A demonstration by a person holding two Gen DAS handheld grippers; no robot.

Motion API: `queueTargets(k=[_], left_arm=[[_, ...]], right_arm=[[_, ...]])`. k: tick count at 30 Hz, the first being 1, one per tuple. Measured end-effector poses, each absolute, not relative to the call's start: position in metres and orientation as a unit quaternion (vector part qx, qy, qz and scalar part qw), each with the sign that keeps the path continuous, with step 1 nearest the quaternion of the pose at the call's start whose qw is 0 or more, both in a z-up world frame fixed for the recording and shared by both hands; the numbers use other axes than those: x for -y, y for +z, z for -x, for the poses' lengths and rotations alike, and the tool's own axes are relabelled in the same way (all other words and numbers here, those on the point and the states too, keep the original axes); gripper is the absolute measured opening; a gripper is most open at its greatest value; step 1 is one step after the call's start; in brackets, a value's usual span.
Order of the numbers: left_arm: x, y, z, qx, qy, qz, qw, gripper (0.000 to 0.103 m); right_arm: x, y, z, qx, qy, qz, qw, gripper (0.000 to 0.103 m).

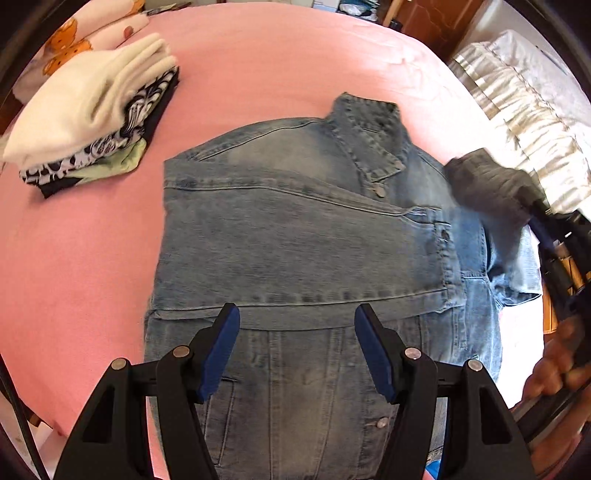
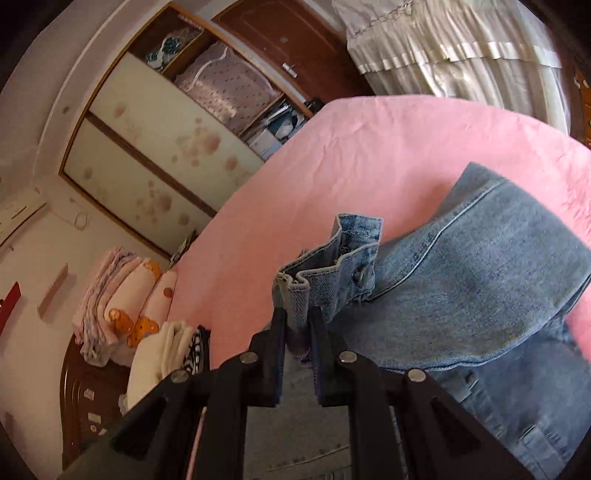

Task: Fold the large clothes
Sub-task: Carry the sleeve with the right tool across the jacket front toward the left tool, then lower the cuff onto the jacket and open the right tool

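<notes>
I see the denim jacket (image 1: 306, 236) lying partly folded on the pink bedsheet (image 1: 258, 74). My left gripper (image 1: 297, 350) hangs released above it; my right gripper (image 2: 297, 325) grasps the raised sleeve cuff (image 2: 332, 266). Folded clothes (image 1: 92, 122) sit well apart.

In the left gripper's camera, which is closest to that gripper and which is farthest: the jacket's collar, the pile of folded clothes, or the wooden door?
1. Collar of the denim jacket, ahead of the left gripper, slightly right.
2. Pile of folded clothes, far left on the pink bed.
3. Wooden door, beyond the bed, top right.
</notes>
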State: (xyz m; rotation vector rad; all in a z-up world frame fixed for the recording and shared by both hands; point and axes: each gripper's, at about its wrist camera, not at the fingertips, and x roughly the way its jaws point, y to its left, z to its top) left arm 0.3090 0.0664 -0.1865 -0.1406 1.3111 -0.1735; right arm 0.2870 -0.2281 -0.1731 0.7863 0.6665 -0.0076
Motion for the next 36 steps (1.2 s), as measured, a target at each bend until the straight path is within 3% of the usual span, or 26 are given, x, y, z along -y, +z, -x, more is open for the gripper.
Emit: queueTargets(k=[8,15,18,26,36], left_arm=[[-0.089,-0.223,-0.324,-0.636,-0.06,0.092,0.764,0.063],[-0.082,-0.243,-0.342,-0.65,-0.07,0.119,0.748,0.064],[-0.073,-0.25,-0.346,-0.657,-0.079,0.121,0.74,0.073],[-0.045,-0.275,-0.348,-0.681,-0.09,0.139,0.713,0.073],[-0.028,-0.296,-0.346,-0.674,-0.044,0.221,0.704,0.073]], right_arm=[[0.139,-0.267,-0.315,-0.462,0.051,-0.321,0.825,0.012],[0.103,-0.316,-0.313,-0.561,0.094,-0.293,0.768,0.016],[0.113,-0.321,-0.31,-0.569,0.109,-0.309,0.754,0.02],[0.133,-0.304,-0.299,-0.569,0.148,-0.281,0.758,0.04],[0.206,-0.294,-0.246,-0.576,0.106,-0.261,0.767,0.041]])
